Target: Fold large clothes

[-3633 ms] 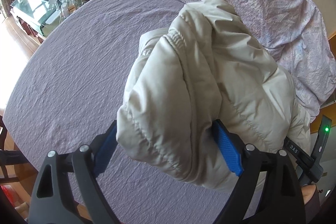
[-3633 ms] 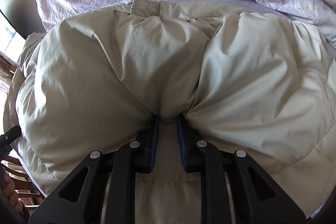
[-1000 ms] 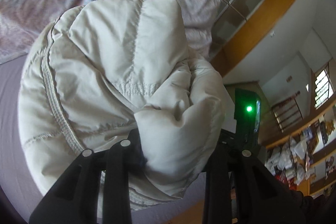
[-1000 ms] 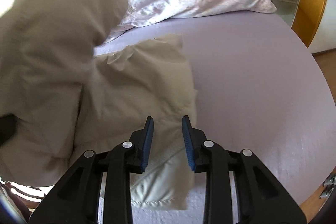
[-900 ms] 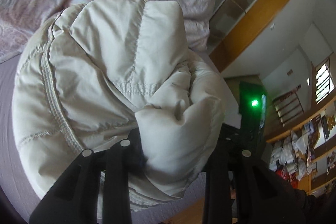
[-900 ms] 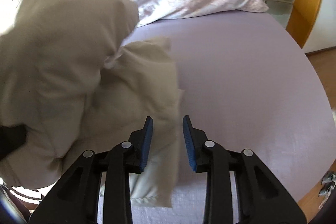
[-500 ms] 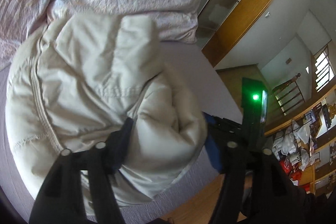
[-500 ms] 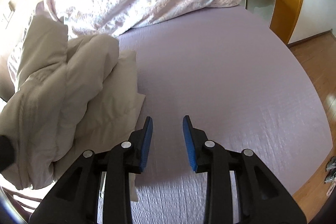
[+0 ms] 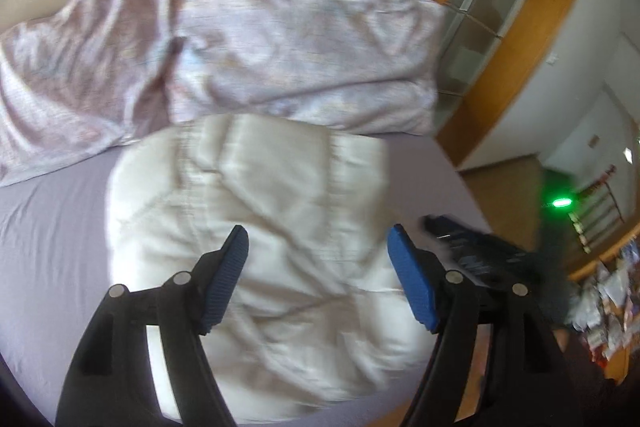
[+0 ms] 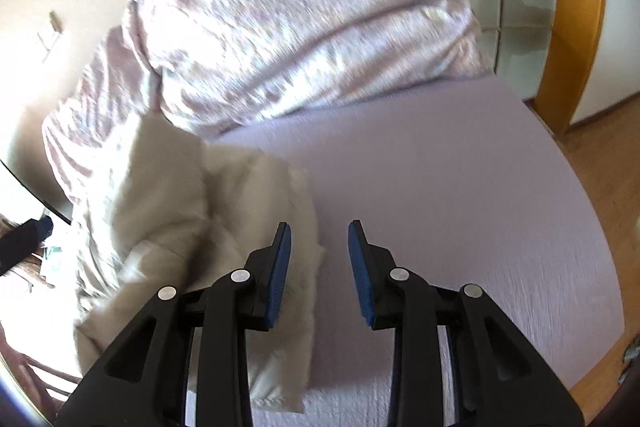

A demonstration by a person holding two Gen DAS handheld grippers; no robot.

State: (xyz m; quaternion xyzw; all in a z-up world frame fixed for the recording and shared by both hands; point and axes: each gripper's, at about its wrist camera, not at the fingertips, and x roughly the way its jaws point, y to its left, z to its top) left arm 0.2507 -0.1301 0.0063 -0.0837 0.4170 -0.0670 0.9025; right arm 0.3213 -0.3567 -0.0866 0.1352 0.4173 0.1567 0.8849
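A cream puffer jacket [image 9: 276,235] lies bundled on the lilac bed sheet [image 9: 52,227]. My left gripper [image 9: 318,277] hovers above it, its jaws opening wide, the blue pads clear of the fabric. In the right wrist view the same jacket [image 10: 192,227] lies heaped at the left. My right gripper [image 10: 318,267] stands open over the jacket's right edge and the bare sheet [image 10: 460,187], with nothing between its fingers. The other gripper's black body [image 9: 472,247] shows at the right of the left wrist view.
A crumpled pink floral duvet [image 9: 224,43] is piled at the head of the bed, just behind the jacket. A wooden-framed glass cabinet [image 9: 492,11] stands to the right. The bed's right edge [image 10: 592,311] drops to a wooden floor.
My left gripper has let go of the jacket, spread its jaws and risen; the jacket has dropped onto the bed. My right gripper has lifted and drawn right, off the jacket.
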